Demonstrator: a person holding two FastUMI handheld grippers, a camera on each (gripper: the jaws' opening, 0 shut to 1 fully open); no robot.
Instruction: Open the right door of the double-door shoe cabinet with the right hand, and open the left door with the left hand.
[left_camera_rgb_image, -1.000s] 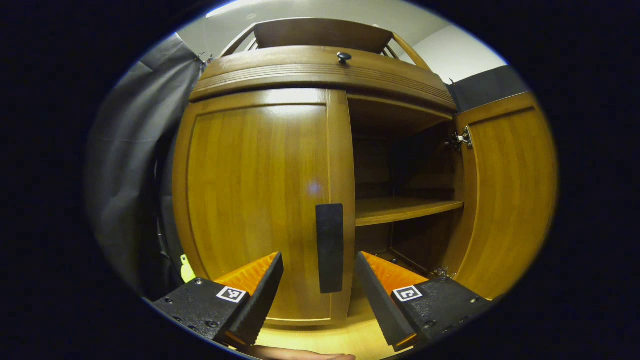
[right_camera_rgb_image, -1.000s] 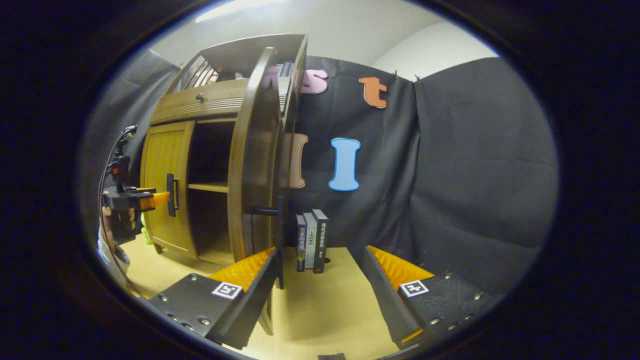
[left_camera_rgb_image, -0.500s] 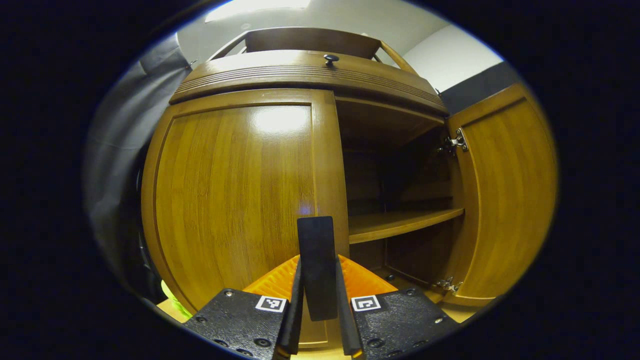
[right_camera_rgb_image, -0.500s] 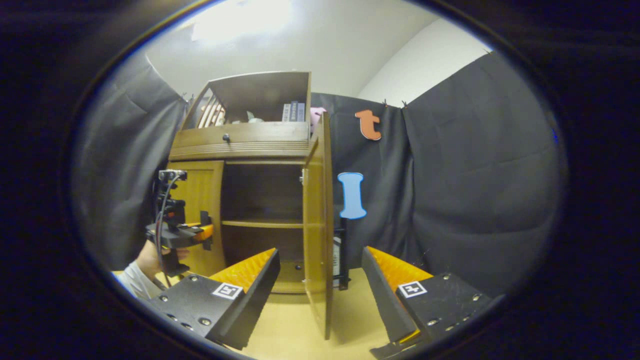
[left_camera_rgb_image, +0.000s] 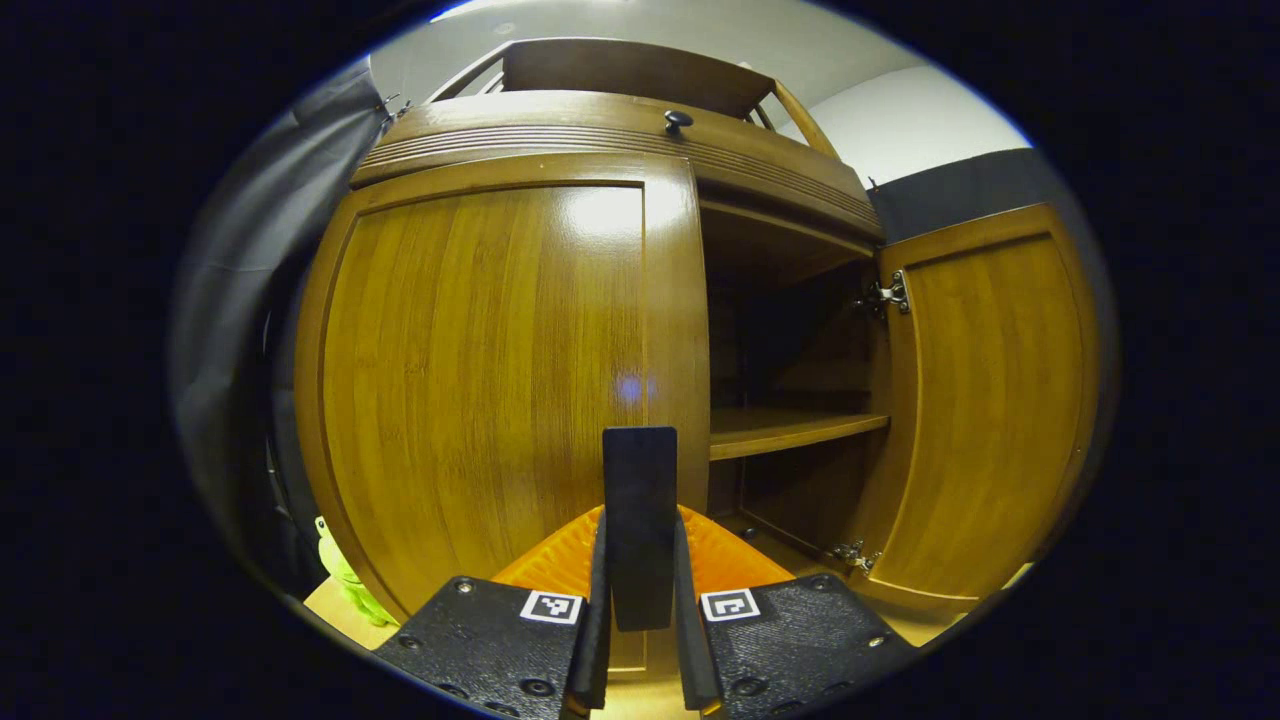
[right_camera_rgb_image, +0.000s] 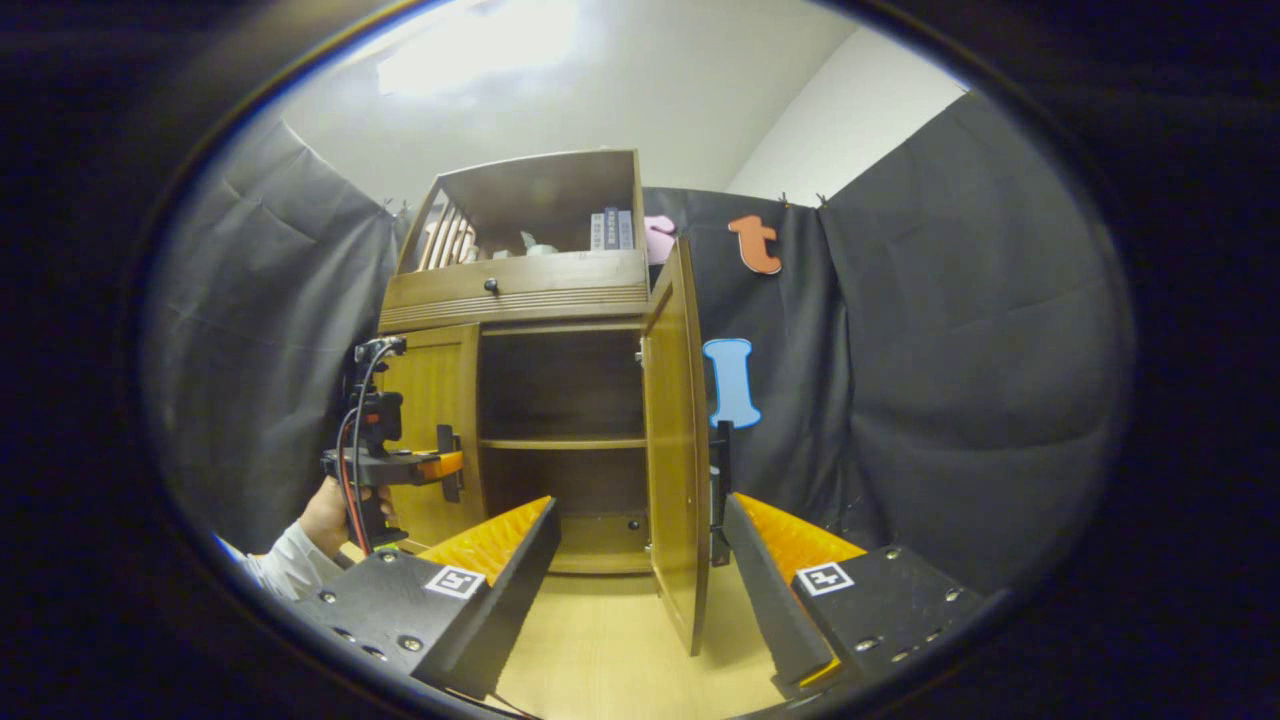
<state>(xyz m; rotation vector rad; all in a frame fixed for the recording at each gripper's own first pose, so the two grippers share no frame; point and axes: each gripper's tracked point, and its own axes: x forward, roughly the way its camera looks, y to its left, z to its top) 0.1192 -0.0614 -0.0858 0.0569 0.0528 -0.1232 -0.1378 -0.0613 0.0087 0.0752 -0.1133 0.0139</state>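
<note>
Swung wider, right door (right_camera_rgb_image: 678, 440) bares cabinet shelf (right_camera_rgb_image: 560, 442) — empty.

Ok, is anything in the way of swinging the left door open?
Nothing visible. The left gripper is shut on the handle of the left door, and the floor in front looks bare. The right door stands open, off to the side.

Black cloth wall (right_camera_rgb_image: 950, 350) draped in folds, white wall (right_camera_rgb_image: 850, 130) and ceiling (right_camera_rgb_image: 620, 90) above with a bright light patch (right_camera_rgb_image: 480, 50), pale wooden floor (right_camera_rgb_image: 610, 660) below
</note>
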